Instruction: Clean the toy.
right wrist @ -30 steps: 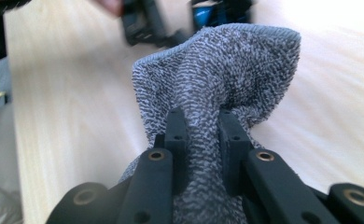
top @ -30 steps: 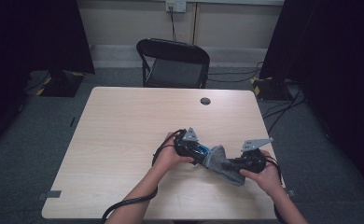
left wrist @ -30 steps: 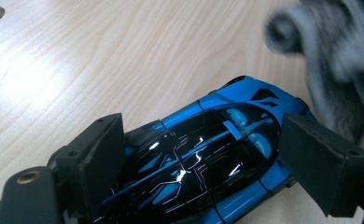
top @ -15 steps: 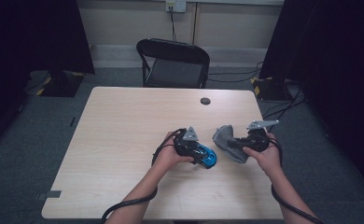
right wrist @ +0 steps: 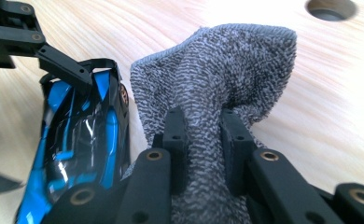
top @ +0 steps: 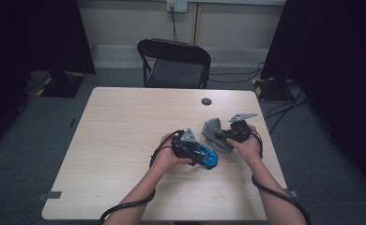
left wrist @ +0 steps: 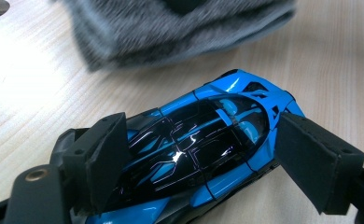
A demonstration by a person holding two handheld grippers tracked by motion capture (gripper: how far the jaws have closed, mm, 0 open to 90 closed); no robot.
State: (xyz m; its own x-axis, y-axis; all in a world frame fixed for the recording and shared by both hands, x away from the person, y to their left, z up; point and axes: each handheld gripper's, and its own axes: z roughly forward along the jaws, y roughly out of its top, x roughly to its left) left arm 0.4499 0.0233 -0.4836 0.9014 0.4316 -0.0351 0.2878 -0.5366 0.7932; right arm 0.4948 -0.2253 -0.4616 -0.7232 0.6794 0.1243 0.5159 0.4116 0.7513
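Observation:
A blue and black toy car (top: 208, 158) lies near the front right of the wooden table (top: 125, 140). My left gripper (top: 196, 152) is shut on it, with the pads (left wrist: 103, 156) pressed against the two sides of the car (left wrist: 203, 135). My right gripper (top: 226, 136) is shut on a grey terry cloth (top: 213, 130), which bunches up between its jaws (right wrist: 203, 140). The cloth (right wrist: 227, 70) hangs just beside the car (right wrist: 77, 135), a little apart from it. In the left gripper view the cloth (left wrist: 171, 28) shows blurred beyond the car.
A round cable hole (top: 206, 101) sits in the table near its far edge, also the hole (right wrist: 332, 9) beyond the cloth. A black folding chair (top: 174, 61) stands behind the table. Cables trail from both grippers over the front edge.
My right gripper has carried the cloth off the car, away from the person and slightly right. The left gripper and the car have stayed put.

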